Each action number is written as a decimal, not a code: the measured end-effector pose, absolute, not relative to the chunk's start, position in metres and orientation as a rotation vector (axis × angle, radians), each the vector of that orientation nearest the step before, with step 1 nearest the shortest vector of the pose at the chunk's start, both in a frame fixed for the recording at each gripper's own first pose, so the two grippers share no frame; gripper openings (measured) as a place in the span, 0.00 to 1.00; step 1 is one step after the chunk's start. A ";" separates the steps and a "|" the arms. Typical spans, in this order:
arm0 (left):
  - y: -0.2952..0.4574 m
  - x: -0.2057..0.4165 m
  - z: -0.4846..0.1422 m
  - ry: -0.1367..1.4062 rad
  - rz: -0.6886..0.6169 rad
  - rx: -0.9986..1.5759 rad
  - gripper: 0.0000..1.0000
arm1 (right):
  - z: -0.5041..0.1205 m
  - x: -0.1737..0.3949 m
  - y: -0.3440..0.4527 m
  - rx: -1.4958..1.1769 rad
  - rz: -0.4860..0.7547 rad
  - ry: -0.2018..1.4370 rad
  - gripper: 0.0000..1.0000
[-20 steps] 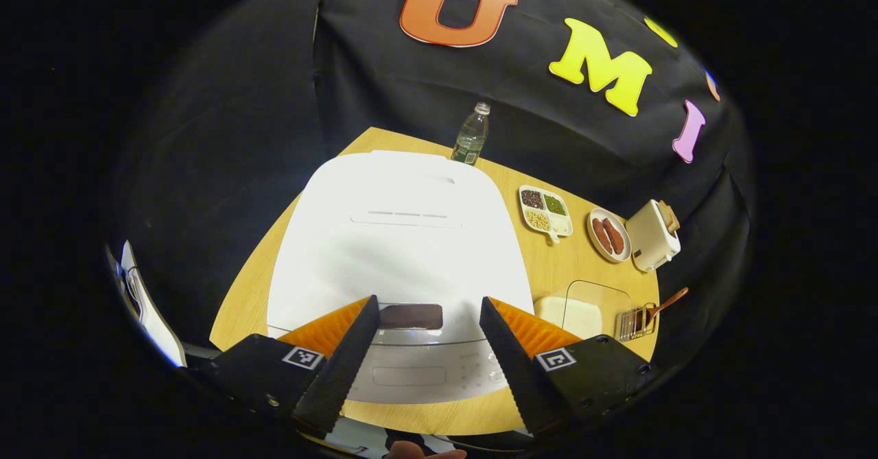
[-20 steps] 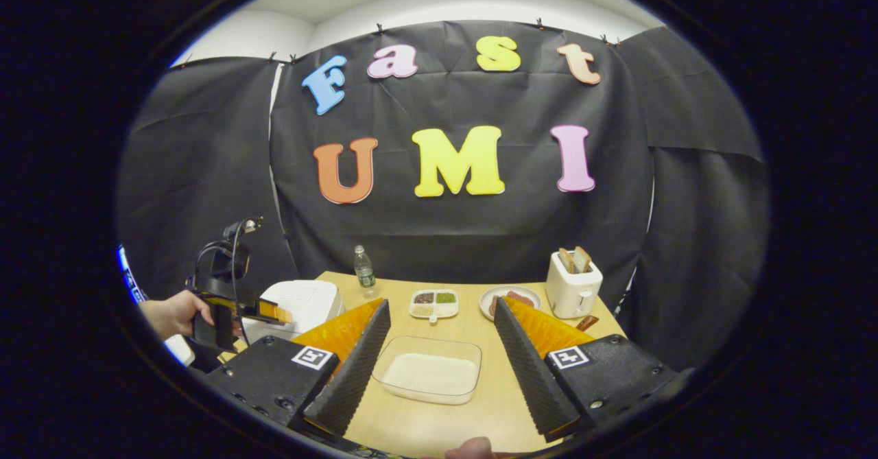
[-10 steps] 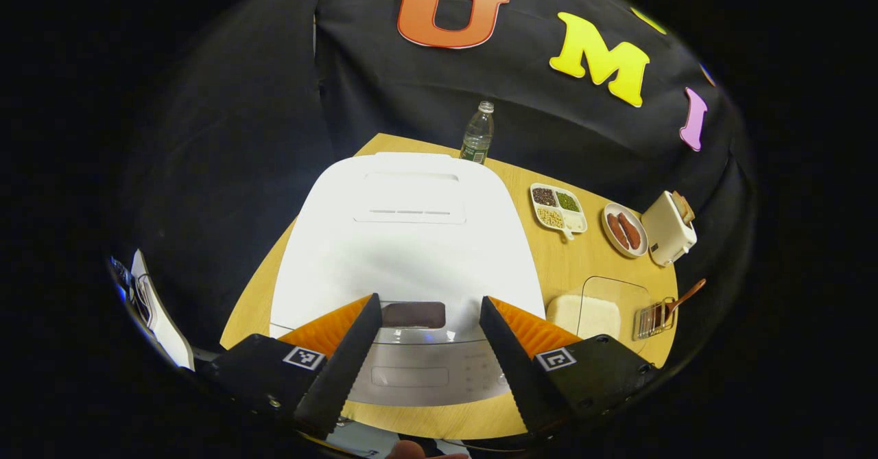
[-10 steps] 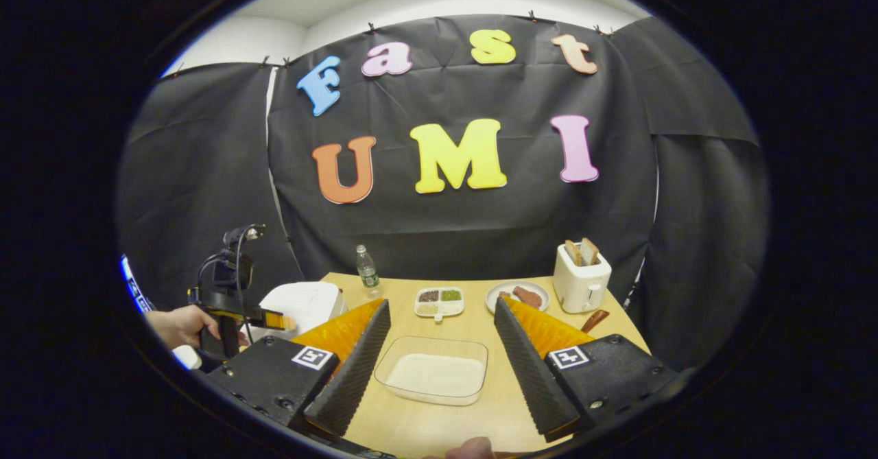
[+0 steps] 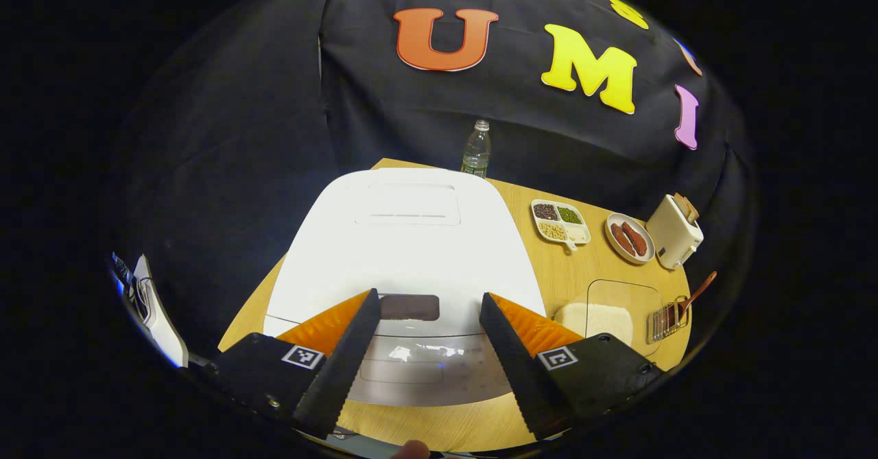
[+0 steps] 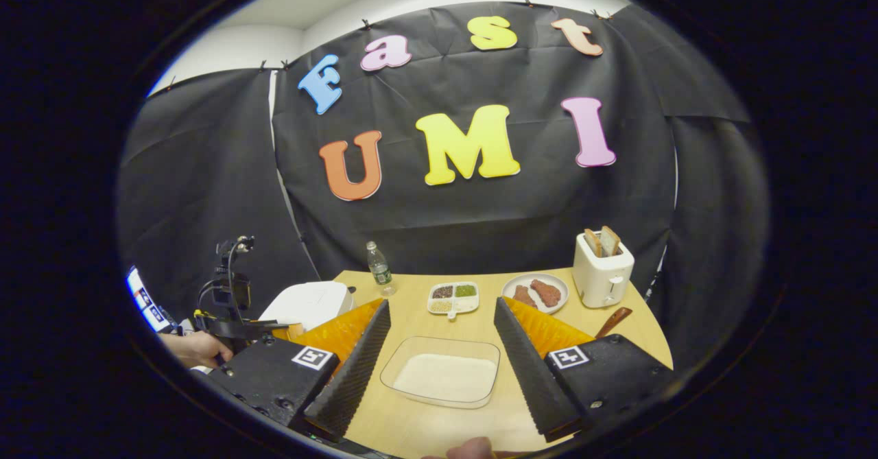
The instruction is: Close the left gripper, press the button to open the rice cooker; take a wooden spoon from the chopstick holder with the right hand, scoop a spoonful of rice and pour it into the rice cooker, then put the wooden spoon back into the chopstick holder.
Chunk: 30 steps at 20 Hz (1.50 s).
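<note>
Nearest in the left gripper view, the left gripper [image 5: 426, 359] hangs over the front of the white, rounded rice cooker [image 5: 405, 239], its fingers spread wide to either side of the dark rectangular button [image 5: 409, 307] at the lid's front lip. It sits there, I judge, to line up with that button. With the fingers apart they would straddle it, so they must first come together into one blunt tip. The lid lies flat and shut, and the first step is not yet done.

The cooker fills the left end of the pale wooden counter [image 5: 549, 267], its front facing the near edge where a press can reach it.

In the right gripper view, the right gripper [image 6: 439, 370] waits above the near edge, fingers open and empty. Between and just beyond them sits the clear, shallow rectangular dish of white rice [image 6: 442, 379]. The position looks like a parked one.

Toward the right edge, beside the dish, stands the small wire chopstick holder [image 5: 664, 318] with the brown wooden spoon [image 5: 698, 291] leaning out of it, handle up and easy to pinch.

Along the far edge sit a clear plastic water bottle [image 6: 378, 265], a white divided tray of beans [image 6: 453, 296], a round white plate of sausages [image 6: 536, 292] and a cream toaster with bread [image 6: 602, 270], all clear of the working path.
</note>
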State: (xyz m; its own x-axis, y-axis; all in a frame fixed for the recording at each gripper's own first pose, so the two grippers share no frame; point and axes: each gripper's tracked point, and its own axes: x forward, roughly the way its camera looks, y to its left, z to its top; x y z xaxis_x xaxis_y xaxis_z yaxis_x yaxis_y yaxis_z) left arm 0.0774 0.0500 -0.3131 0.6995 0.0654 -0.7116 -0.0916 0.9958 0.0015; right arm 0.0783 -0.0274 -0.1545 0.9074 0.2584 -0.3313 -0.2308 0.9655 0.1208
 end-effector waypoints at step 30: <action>0.065 0.076 -0.312 0.683 0.143 -0.011 1.00 | -0.168 0.096 -0.016 0.135 0.328 0.374 0.98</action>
